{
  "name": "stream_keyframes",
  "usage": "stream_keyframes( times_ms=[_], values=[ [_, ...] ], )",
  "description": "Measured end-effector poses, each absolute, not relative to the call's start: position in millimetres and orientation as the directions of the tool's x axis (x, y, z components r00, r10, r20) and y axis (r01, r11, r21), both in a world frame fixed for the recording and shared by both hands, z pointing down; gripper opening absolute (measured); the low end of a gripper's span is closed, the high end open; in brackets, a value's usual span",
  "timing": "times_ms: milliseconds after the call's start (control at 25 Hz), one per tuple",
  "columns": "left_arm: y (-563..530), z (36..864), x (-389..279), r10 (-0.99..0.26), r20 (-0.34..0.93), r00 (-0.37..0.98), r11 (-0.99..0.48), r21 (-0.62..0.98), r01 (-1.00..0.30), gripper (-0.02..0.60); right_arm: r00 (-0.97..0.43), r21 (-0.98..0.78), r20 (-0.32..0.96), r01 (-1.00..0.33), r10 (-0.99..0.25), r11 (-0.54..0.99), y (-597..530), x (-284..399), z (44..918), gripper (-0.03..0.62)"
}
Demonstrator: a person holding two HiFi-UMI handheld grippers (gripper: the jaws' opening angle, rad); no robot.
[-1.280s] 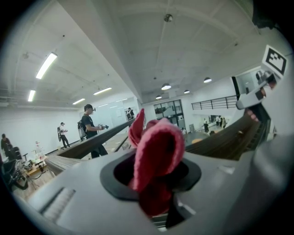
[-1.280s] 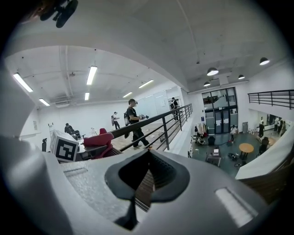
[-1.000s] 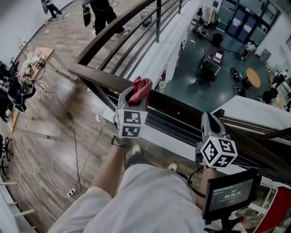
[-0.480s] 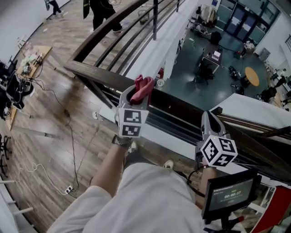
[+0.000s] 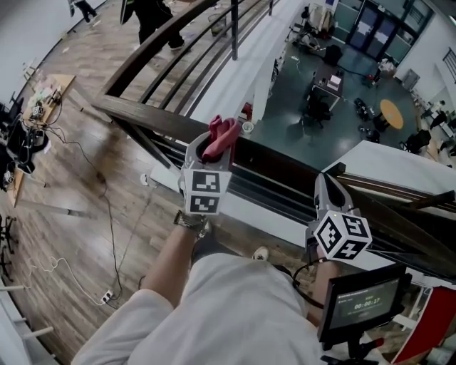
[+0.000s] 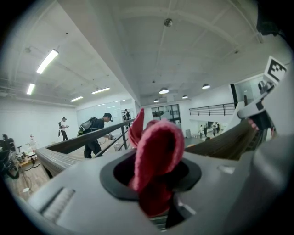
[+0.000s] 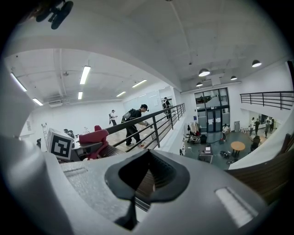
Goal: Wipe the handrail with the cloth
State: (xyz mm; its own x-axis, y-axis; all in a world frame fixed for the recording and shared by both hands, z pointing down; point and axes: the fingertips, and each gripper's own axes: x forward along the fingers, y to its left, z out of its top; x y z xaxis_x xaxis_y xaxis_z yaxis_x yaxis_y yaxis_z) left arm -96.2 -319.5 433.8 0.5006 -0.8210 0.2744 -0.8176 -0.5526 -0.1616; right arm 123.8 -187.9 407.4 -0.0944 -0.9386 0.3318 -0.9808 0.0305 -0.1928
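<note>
Left tool: your jaws clamped tight on pink-red fabric cloth; cloth bunches up past jaw tips, fills left gripper view. Cloth sits over top of dark brown wooden handrail, just right of corner where rail turns away far-left; contact with wood not resolvable. Right tool: your jaws drawn together, nothing between them; held right of left tool, well apart, over same rail's right stretch. Person in dark clothes at far rail.
</note>
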Motion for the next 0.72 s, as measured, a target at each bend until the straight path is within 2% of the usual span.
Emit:
stream_keyframes(
  times_ms=[240,720],
  values=[
    [-308,434,-73,-0.792,0.301,0.531,-0.591,-0.166,-0.789,0.149,-0.053,-0.165,0.336,-0.986,-0.940,-0.004,-178,143,407,0.003],
    [-280,435,-25,-0.776,0.275,0.568,-0.619,-0.157,-0.770,0.149,-0.027,-0.152,0.352,-0.988,-0.936,-0.028,-158,174,412,0.003]
  ],
)
